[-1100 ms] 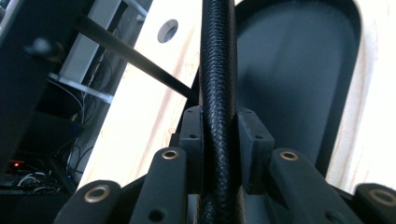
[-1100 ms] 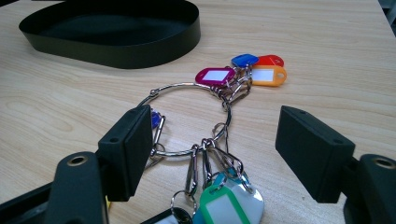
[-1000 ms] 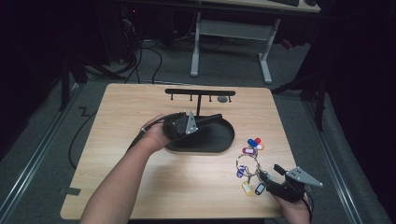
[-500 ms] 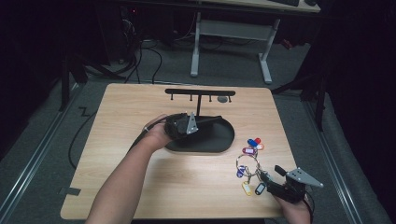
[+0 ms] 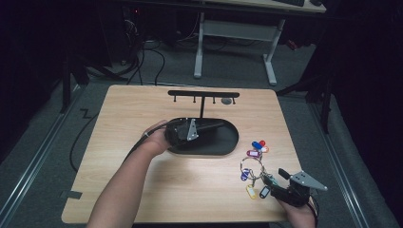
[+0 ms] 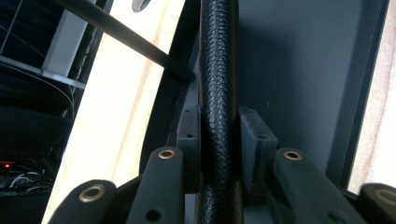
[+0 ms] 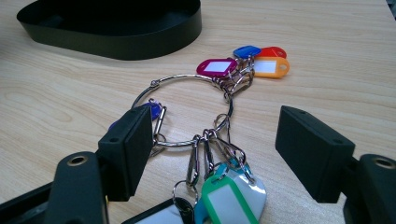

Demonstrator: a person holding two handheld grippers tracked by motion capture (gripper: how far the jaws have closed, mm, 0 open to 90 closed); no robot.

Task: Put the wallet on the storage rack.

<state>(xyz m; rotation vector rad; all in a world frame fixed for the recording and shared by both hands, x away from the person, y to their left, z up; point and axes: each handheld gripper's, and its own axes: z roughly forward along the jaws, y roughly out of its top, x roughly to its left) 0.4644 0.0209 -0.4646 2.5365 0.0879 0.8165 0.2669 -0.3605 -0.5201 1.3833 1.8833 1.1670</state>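
Left gripper: jaws just easing apart, pads flanking one black textured handle, left pad touching, right pad a sliver clear; released. Handle over one black oval tray at table centre, beside one black T-shaped hook stand at 12 o'clock. Right gripper: jaws spread wide, clasping nothing, astride one metal key ring flat on the wooden table at 4 o'clock of the tray. Tags at the ring's far end: four; the rest uncountable.
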